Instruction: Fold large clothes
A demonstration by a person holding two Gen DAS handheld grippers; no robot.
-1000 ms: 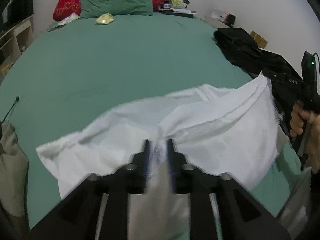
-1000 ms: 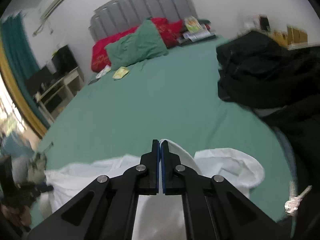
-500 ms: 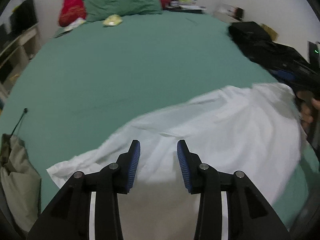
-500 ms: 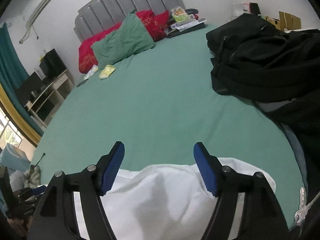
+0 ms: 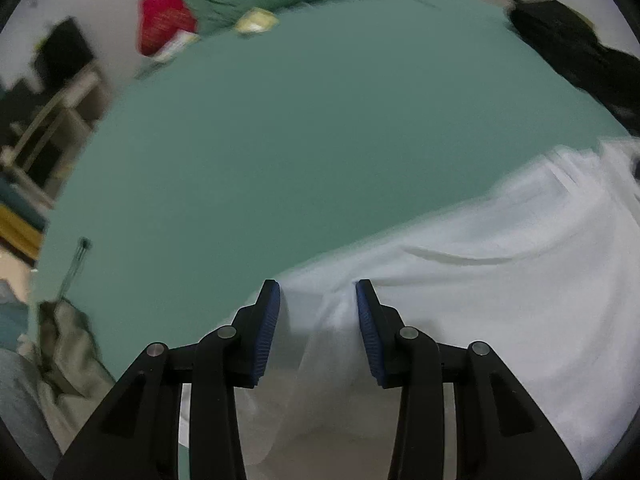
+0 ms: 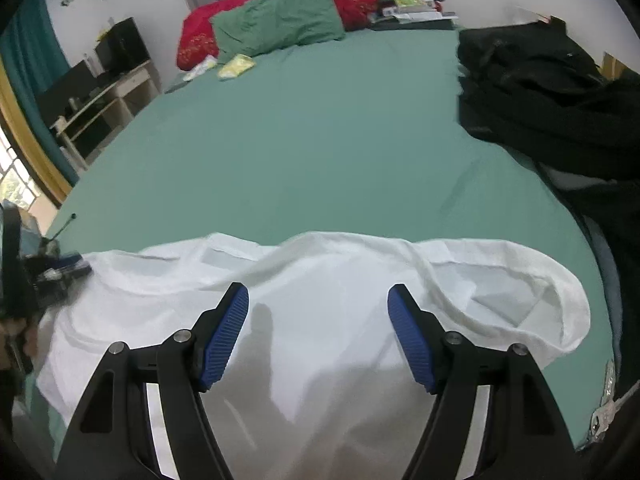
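Note:
A large white shirt lies spread and rumpled on the near part of the green bed. It also shows in the left wrist view, blurred, reaching to the right edge. My right gripper is open wide and empty, just above the middle of the shirt. My left gripper is open and empty over the shirt's left edge, with cloth showing between its jaws but not clamped. The left gripper also shows at the far left of the right wrist view.
A pile of black clothes lies on the bed's right side. Green and red pillows and small packets sit at the headboard. A beige garment hangs at the bed's near left. A side table stands left of the bed.
Both grippers were shut on the white shirt a second ago; both have opened and let it fall flat on the bed. The left view has swung left.

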